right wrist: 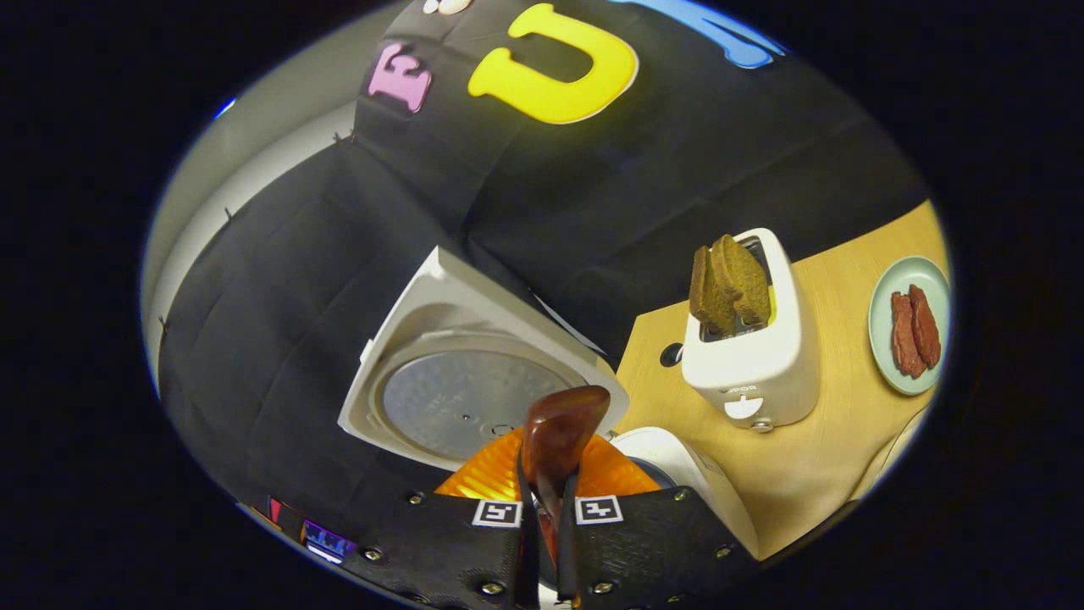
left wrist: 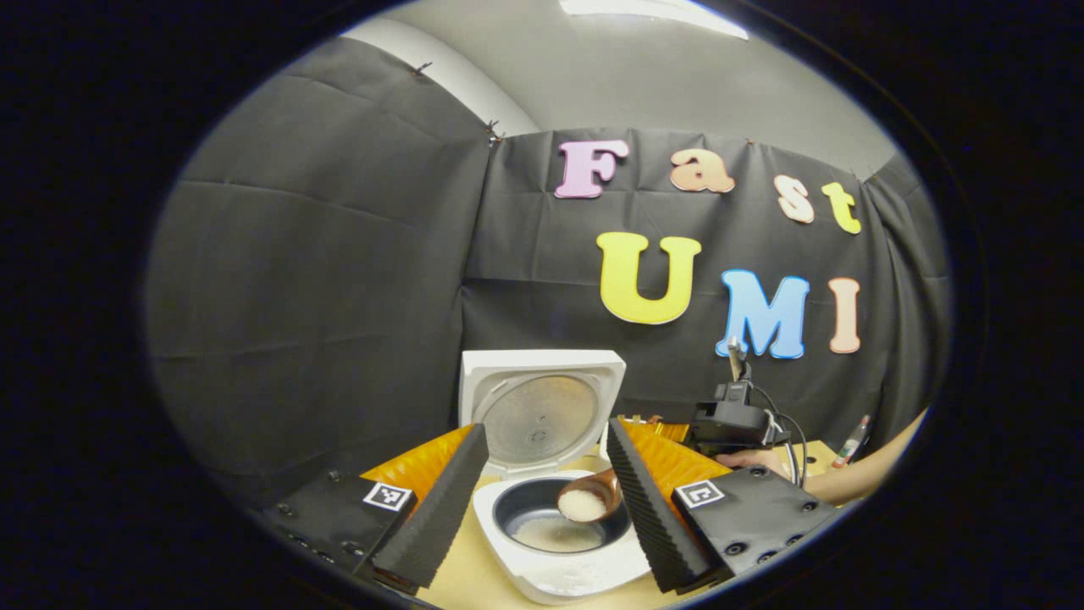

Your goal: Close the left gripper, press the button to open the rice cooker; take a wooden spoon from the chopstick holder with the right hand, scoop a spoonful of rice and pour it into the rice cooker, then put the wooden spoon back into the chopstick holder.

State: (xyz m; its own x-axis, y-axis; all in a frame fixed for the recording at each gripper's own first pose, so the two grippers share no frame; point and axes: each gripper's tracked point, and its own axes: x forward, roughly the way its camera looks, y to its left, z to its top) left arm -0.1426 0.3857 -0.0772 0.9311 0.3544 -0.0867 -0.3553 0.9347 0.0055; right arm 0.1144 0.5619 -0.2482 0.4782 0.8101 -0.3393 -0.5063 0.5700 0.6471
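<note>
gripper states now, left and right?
Left gripper: open, holding nothing, in front of the rice cooker.
Right gripper: shut on the wooden spoon.

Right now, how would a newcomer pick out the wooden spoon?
Start at the white rice cooker, whose lid stands open against the black cloth. Over its dark inner pot hangs the wooden spoon, held by the right gripper. It is the one brown thing there, its bowl heaped with white rice.

Wooden spoon (right wrist: 559,440) handle hidden between fingers (right wrist: 584,551); rice cooker (right wrist: 677,462) body mostly hidden.
</note>
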